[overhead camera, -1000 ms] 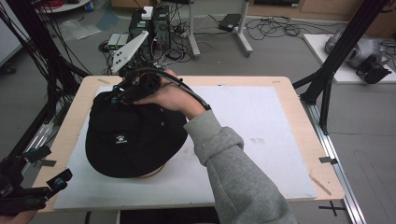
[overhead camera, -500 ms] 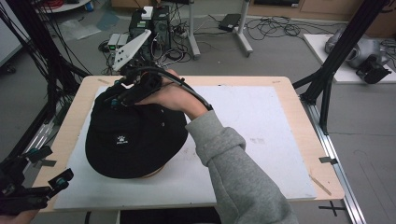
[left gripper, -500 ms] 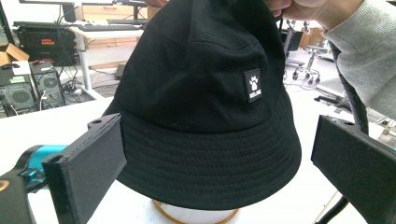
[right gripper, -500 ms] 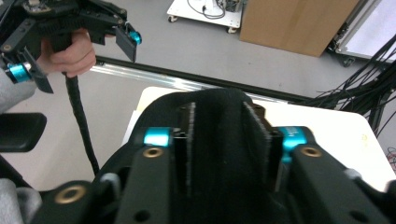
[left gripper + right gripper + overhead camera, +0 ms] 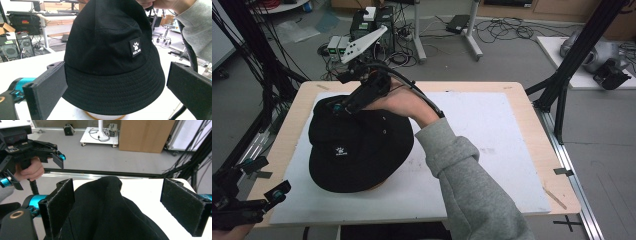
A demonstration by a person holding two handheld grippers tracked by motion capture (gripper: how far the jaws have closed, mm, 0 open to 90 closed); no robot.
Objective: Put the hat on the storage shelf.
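Note:
A black bucket hat point(image 5: 357, 145) with a small paw label point(image 5: 135, 47) sits on a tan-rimmed stand point(image 5: 105, 117) on the white mat point(image 5: 492, 140). My right gripper point(image 5: 339, 107), held in a hand with a grey sleeve, is at the hat's far top. Its jaws have just been opening. In the right gripper view a raised fold of the crown point(image 5: 107, 210) stands between the spread pads, which do not press it. My left gripper point(image 5: 267, 197) hovers at the table's near left corner. It is open and faces the hat point(image 5: 112, 57) from a distance.
The wooden table edge point(image 5: 532, 130) frames the mat. Black frame posts point(image 5: 572, 65) rise at the right and dark cables point(image 5: 262, 60) hang at the left. Computers and cables lie on the floor behind the table. A cardboard box point(image 5: 145, 135) stands beyond the table.
The right gripper's jaws have spread apart on the hat's crown and its grey plate has tipped up a little. The hat has settled slightly. The left gripper has kept still.

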